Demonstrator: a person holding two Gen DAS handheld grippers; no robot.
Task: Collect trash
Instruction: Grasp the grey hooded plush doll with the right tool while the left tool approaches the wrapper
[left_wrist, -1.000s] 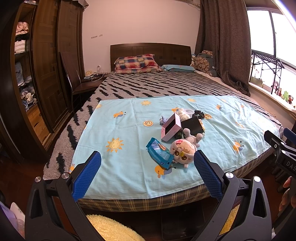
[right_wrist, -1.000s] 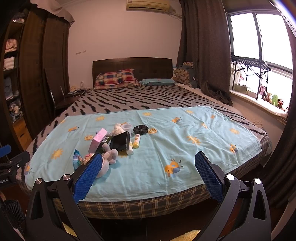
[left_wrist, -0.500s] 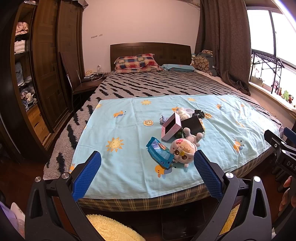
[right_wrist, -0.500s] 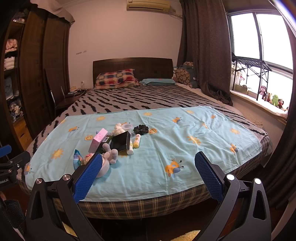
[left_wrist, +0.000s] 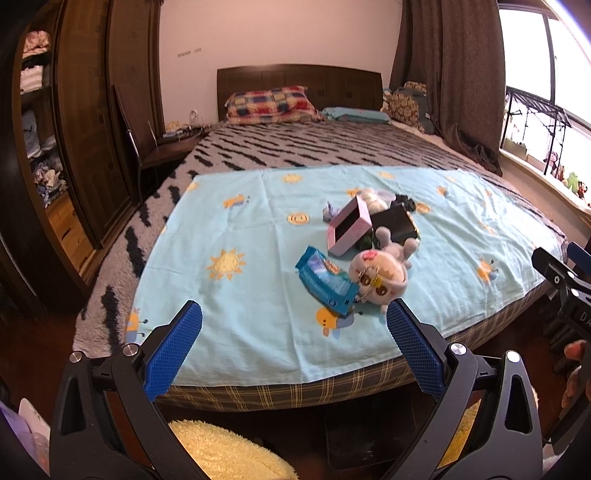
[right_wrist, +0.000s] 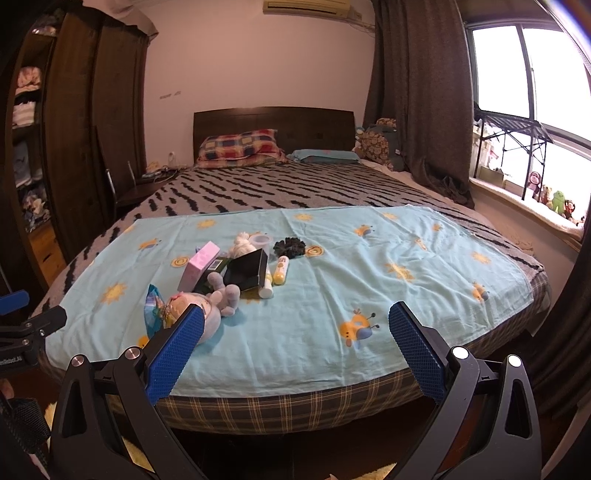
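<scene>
Both grippers were held off the foot of the bed, each with its blue pads spread wide and nothing between them. Left gripper (left_wrist: 293, 343) pointed at the cluster of items on the light blue sheet (left_wrist: 236, 302); right gripper (right_wrist: 295, 347) faced bare sheet, with the cluster ahead and to its left. Nearest ahead of the left gripper, slightly toward its right finger, lay a blue snack wrapper (left_wrist: 327, 282), flat and crumpled, touching a round plush toy (left_wrist: 382, 277) on its right. Farther ahead stood a pink box (left_wrist: 349, 230) tipped on edge and open, leaning beside a black box (left_wrist: 397, 225). From the right gripper's view a yellow tube (right_wrist: 280, 269) and a white tube (right_wrist: 265, 286) lay just right of the black box, with a dark scrunchie (right_wrist: 290, 246) and a small clear cup (right_wrist: 262, 242) beyond. No bin could be identified in either view. Judged step: approach and first pick, nothing yet collected. The wrapper appeared the likeliest trash and the easiest reach. Good practice would be to bring the left gripper low, straddle the wrapper's free left end away from the toy's chain, and pinch film only, not sheet
</scene>
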